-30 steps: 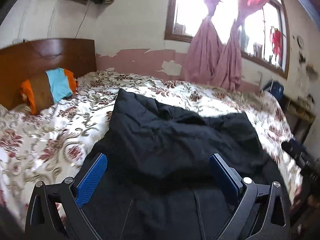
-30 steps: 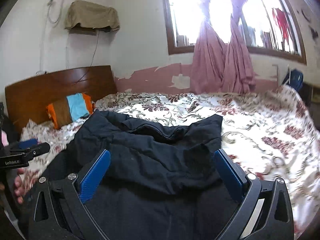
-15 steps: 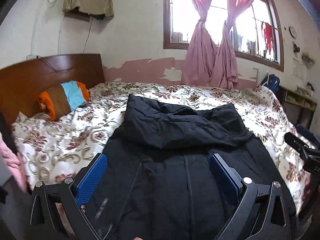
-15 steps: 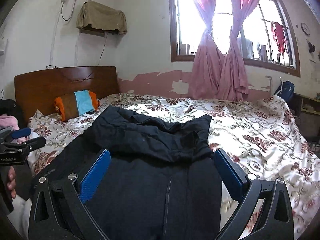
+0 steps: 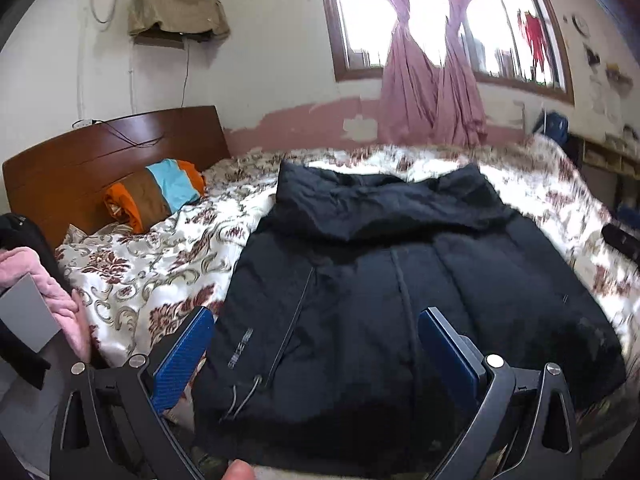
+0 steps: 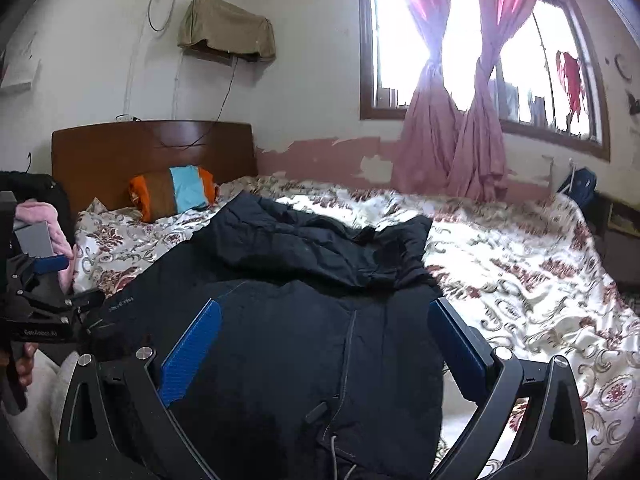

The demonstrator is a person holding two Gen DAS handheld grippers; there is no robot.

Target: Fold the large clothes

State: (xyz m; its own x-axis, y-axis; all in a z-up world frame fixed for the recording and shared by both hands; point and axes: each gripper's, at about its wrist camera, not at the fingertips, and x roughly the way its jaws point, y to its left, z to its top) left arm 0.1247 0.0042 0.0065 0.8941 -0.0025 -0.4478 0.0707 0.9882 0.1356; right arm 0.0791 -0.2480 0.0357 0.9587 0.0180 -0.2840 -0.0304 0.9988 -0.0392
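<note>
A large black padded jacket (image 5: 384, 288) lies spread on the floral bedspread (image 5: 160, 256), its hood folded over at the far end and its hem with a drawstring nearest me. The same jacket (image 6: 304, 328) fills the middle of the right wrist view. My left gripper (image 5: 316, 340) hangs open above the jacket's near hem, nothing between its blue pads. My right gripper (image 6: 324, 340) is open too, over the jacket's front zip. The left gripper's body (image 6: 44, 312) shows at the left edge of the right wrist view.
A wooden headboard (image 5: 112, 160) and an orange, brown and blue pillow (image 5: 156, 192) sit at the far left. Pink curtains (image 5: 432, 92) hang at the window behind the bed. A person's pink sleeve (image 5: 52, 296) is at the left. A dark shelf (image 6: 620, 224) stands right of the bed.
Both grippers have pulled back and risen from the jacket, which now shows down to its hem. Neither gripper has shut; the jacket lies flatter than a second ago.
</note>
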